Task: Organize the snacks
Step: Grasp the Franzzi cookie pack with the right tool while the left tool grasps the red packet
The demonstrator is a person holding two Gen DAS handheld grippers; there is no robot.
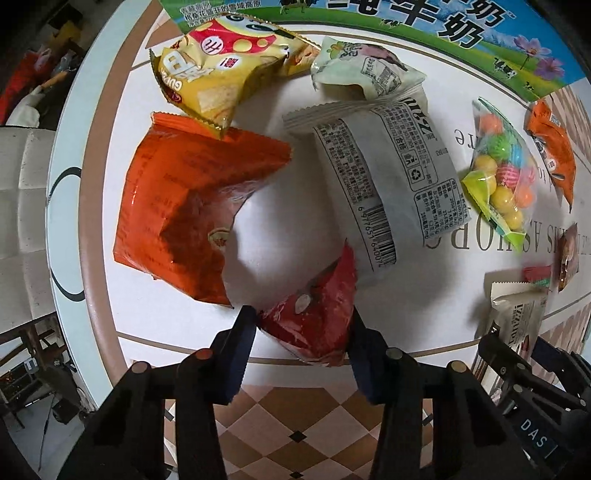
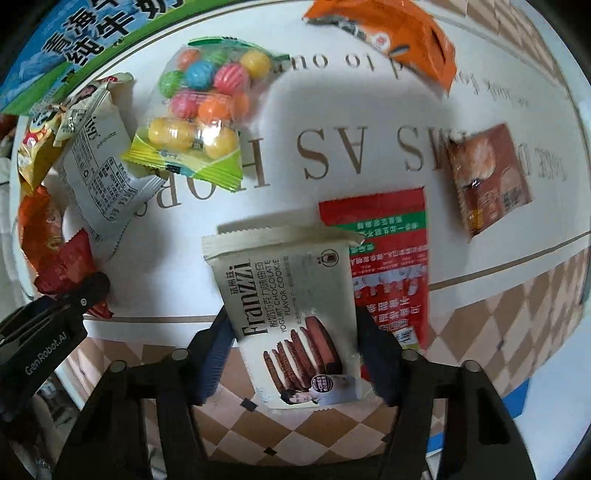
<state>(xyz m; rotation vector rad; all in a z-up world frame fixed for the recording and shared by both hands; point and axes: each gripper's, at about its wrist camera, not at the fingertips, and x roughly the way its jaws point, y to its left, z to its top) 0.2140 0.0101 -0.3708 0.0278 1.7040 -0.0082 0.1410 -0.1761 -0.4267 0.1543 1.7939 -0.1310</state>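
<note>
Now | left fingers [image 1: 303,325] pinch red packet [image 1: 314,314] | right fingers [image 2: 291,325] clamp cookie pack [image 2: 288,295] at table edge [image 2: 498,266]

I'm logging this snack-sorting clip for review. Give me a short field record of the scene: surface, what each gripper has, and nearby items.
surface: white round table with printed lettering
left gripper: closed on red snack packet
right gripper: closed on Franzzi cookie packet
under cookie packet: red flat packet
nearby: bag of coloured balls, orange bag, yellow chip bag, white packet
backdrop: milk carton box
</note>
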